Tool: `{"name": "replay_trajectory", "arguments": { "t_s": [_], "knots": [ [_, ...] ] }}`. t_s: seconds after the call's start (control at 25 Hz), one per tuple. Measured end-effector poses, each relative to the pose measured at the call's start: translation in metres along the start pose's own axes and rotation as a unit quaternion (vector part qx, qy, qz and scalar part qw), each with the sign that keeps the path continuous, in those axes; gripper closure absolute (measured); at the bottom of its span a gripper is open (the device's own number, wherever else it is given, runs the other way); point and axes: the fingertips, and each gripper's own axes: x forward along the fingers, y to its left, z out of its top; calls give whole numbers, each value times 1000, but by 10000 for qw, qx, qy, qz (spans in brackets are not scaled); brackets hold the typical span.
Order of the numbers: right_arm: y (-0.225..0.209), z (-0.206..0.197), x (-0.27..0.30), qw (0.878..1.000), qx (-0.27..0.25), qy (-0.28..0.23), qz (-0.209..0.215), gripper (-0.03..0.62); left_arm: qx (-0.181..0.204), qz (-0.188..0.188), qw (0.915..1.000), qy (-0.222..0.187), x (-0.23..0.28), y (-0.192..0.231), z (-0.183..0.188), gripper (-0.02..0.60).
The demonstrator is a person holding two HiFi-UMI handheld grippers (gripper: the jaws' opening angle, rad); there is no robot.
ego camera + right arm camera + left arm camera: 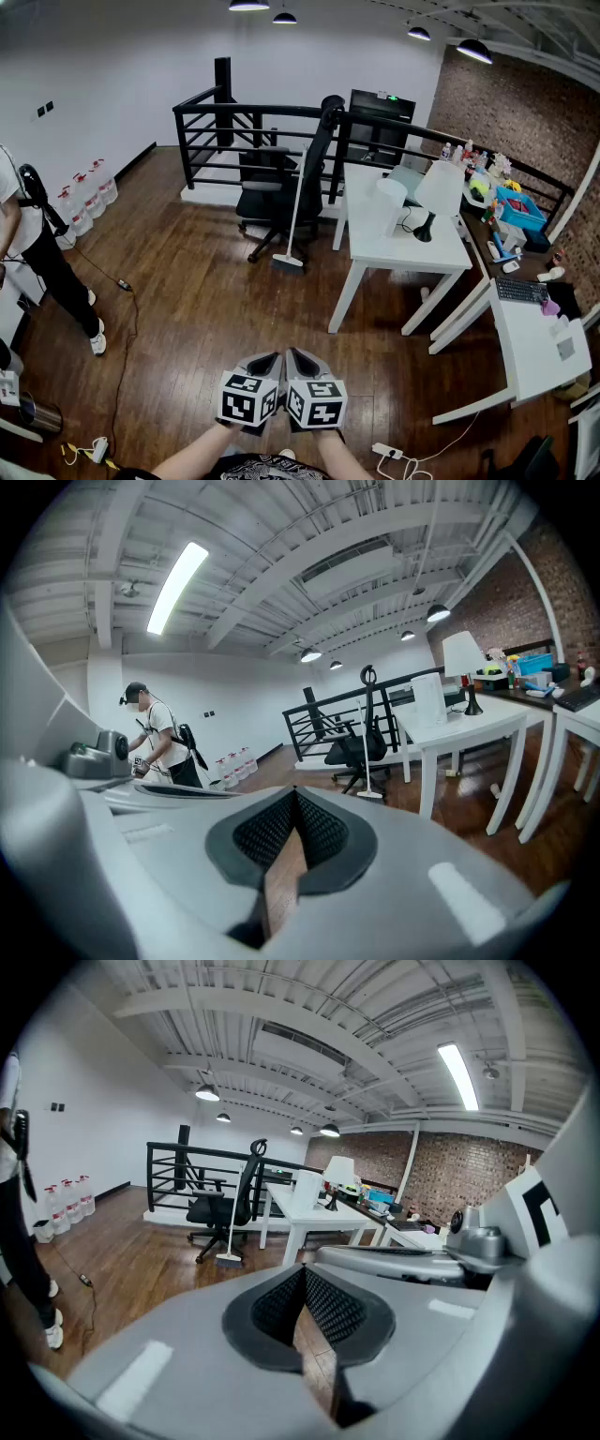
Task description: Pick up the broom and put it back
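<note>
Dark wooden plank floor (187, 309) of a loft office, white-handled broom (293, 211) leaning upright against a black office chair (267, 192) beside a white rectangular desk (398, 239), well apart from 2 grippers held side by side, left gripper (267, 360) and right gripper (300, 358) both fully closed, holding nothing

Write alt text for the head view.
A broom leans against a black office chair across a wooden floor, beside a white desk. At the bottom edge, the left gripper and right gripper are held side by side, jaws shut and empty, far from the broom.
</note>
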Motion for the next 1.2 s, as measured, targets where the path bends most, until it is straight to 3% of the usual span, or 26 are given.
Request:
{"name": "replay_trajectory", "arguments": {
  "t_s": [0.2, 0.48, 0.76, 1.2],
  "knots": [
    [-15, 11, 9, 9999, -73, -78, 130, 594, 52, 104, 9999, -71, 19, -1, 12, 577],
    [-28, 23, 48, 9997, -219, -64, 129, 594, -87, 138, 9998, -148, 52, 28, 29, 578],
    [-44, 48, 113, 9992, -379, -55, -87, 594, -261, 50, 9995, -184, 96, 82, 63, 578],
    [-28, 113, 239, 9978, -520, -77, -405, 594, -360, -212, 9988, -270, 147, 198, 146, 577]
  ]
}}
